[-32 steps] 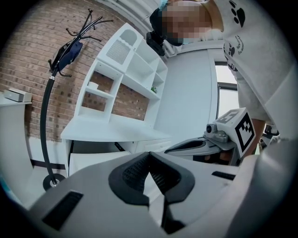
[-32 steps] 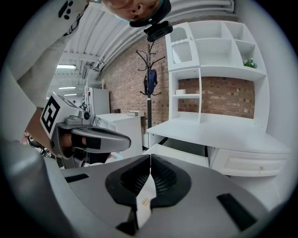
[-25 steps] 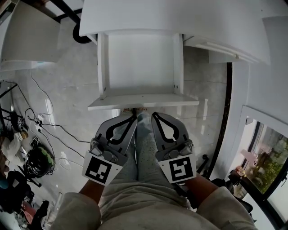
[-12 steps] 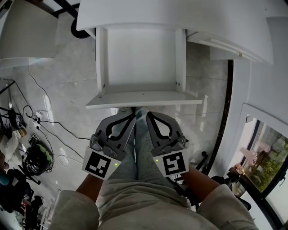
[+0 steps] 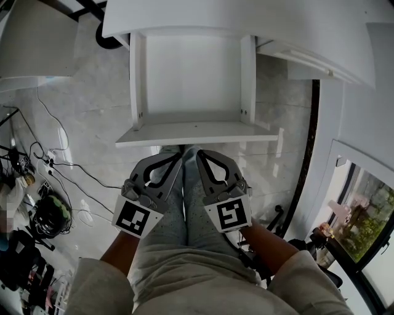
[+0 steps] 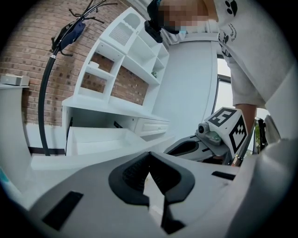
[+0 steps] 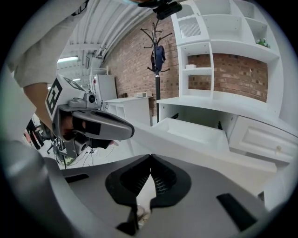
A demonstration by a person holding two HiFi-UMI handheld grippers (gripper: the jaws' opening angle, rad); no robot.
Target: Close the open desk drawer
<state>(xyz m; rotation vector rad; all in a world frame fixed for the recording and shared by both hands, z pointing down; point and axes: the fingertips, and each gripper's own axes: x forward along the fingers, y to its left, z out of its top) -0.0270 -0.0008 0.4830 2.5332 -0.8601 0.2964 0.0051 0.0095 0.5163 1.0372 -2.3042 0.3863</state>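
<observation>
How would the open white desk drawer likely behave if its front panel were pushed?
The drawer looks like rigid board, so it should not flex. It appears empty, so probably light, sliding easily. Its front is wide; an off-centre push might skew it.

Head view steeply down over the drawer [image 5: 191,86], both gripper views low, near, facing it too

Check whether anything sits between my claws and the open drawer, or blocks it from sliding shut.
Nothing visible does. The left claw and right claw, both shut, point at the drawer front with nothing between. The drawer looks empty, and nothing shows between it and the desk.
</observation>
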